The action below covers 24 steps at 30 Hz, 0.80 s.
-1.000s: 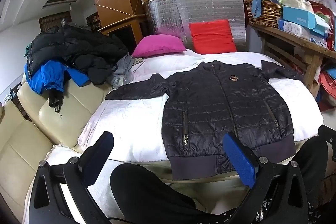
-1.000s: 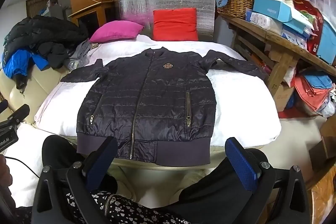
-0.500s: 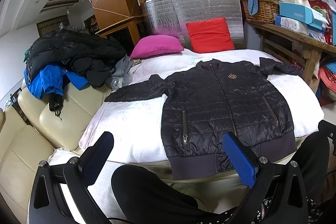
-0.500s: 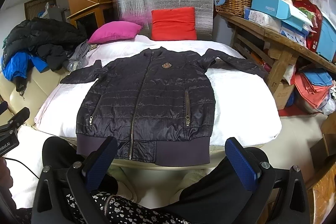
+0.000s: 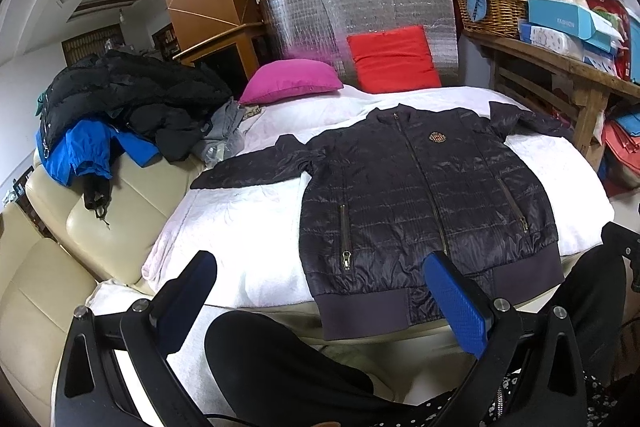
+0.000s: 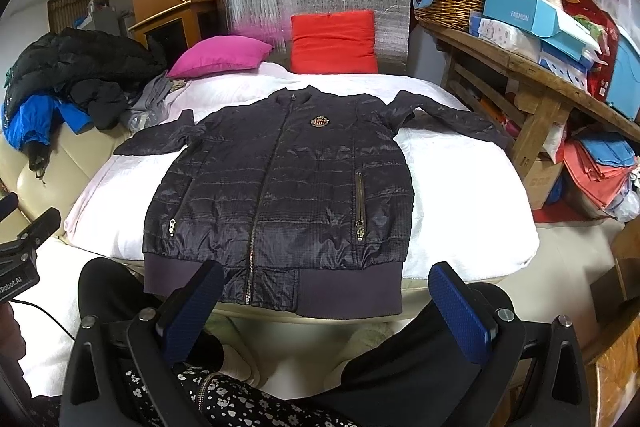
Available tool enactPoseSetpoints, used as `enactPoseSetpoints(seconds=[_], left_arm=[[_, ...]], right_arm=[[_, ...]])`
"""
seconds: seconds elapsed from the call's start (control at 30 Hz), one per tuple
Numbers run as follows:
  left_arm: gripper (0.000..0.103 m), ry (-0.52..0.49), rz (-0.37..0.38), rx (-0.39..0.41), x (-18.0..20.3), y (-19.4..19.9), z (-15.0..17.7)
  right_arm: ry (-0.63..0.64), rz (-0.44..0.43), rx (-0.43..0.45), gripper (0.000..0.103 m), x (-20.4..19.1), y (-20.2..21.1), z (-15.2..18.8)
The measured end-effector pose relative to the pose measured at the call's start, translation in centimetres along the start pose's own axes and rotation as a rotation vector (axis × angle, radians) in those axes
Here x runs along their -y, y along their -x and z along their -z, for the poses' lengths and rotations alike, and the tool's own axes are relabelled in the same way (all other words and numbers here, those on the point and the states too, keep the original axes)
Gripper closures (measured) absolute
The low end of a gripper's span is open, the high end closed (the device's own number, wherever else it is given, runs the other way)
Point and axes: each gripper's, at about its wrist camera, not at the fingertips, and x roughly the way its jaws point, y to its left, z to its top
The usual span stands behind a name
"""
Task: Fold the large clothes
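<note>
A dark quilted zip-front jacket (image 6: 280, 187) lies face up, sleeves spread, on the white padded cover (image 6: 460, 195) before you. Your left gripper (image 5: 320, 291) and right gripper (image 6: 326, 301) hover near its ribbed hem, jaws wide apart and empty. No fold looks begun; the next move likely calls for reaching out to a sleeve.

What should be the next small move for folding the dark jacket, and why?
Probably reach the left gripper forward to the sleeve on its side. The jacket lies flat, zipped, both sleeves spread on the white cover, and both grippers are open and hold nothing.
</note>
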Motion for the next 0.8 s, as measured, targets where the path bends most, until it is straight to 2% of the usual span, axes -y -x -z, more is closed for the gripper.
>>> enactPoseSetpoints(seconds=[0.8], left_arm=[[0.0,-0.001,0.005,-0.029,0.18,-0.7,0.23]], right_arm=[[0.0,-0.003,-0.014,0.0,-0.03,-0.79,0.15]])
